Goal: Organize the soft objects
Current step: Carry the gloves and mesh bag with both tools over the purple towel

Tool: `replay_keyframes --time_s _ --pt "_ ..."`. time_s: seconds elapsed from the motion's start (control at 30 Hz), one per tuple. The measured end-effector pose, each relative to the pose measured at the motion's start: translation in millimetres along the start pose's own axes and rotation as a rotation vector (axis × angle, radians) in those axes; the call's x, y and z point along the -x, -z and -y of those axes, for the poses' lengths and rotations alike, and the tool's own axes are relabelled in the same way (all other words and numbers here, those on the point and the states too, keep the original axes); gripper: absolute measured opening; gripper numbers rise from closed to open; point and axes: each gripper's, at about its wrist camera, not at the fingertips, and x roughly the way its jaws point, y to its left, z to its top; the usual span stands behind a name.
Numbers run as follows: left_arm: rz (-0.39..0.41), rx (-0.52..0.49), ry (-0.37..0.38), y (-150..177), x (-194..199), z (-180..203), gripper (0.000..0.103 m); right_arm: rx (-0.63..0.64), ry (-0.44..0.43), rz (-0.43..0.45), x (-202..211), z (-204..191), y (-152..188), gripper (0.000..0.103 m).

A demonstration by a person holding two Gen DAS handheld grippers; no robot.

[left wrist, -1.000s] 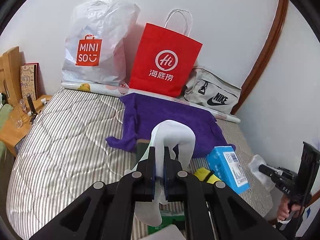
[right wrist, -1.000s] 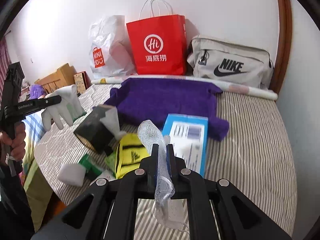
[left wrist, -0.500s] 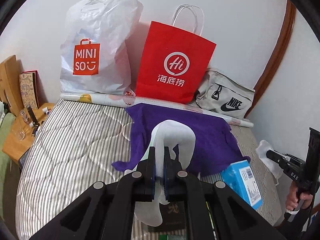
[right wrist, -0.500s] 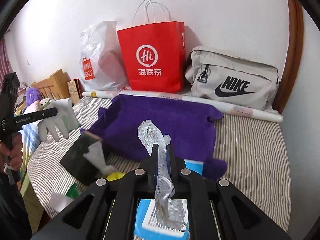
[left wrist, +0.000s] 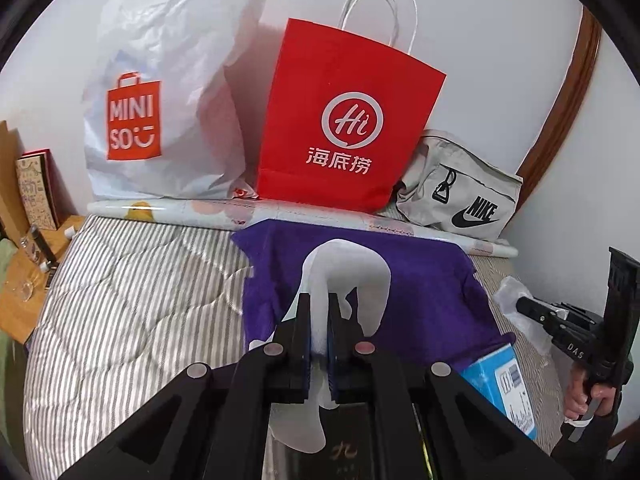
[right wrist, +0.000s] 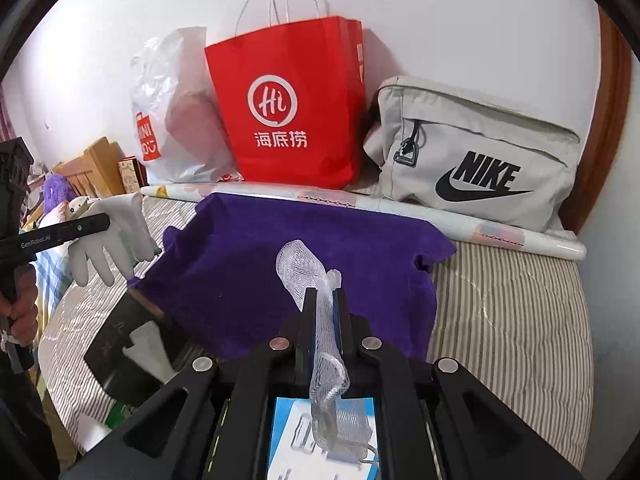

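My left gripper (left wrist: 319, 300) is shut on a white glove (left wrist: 352, 272), held above the near edge of a purple cloth (left wrist: 420, 276) spread on the striped bed. The glove also shows in the right wrist view (right wrist: 108, 240), hanging from the left gripper (right wrist: 100, 222). My right gripper (right wrist: 322, 294) is shut on a white foam net sleeve (right wrist: 300, 268), held above the purple cloth (right wrist: 260, 264). In the left wrist view the right gripper (left wrist: 524, 306) holds the net sleeve (left wrist: 510, 294) at the right.
A white Miniso bag (left wrist: 160, 92), a red paper bag (left wrist: 344, 120), a grey Nike bag (right wrist: 472, 156) and a rolled mat (right wrist: 500, 232) line the wall. A blue box (left wrist: 504, 388) and a dark box (right wrist: 128, 352) lie near the bed's front edge. A wooden nightstand (left wrist: 24, 288) stands left.
Both grippers moved forward over the bed toward the purple cloth, still holding the glove and the net sleeve. The bags at the wall look closer.
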Motion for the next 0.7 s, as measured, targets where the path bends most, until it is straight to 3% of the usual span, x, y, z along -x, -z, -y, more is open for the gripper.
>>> replay_keyframes --time_s 0.7 --pt "-0.09 -0.06 0.003 -27 -90 19 0.007 0.031 0.022 -0.11 -81 22 -17 0.007"
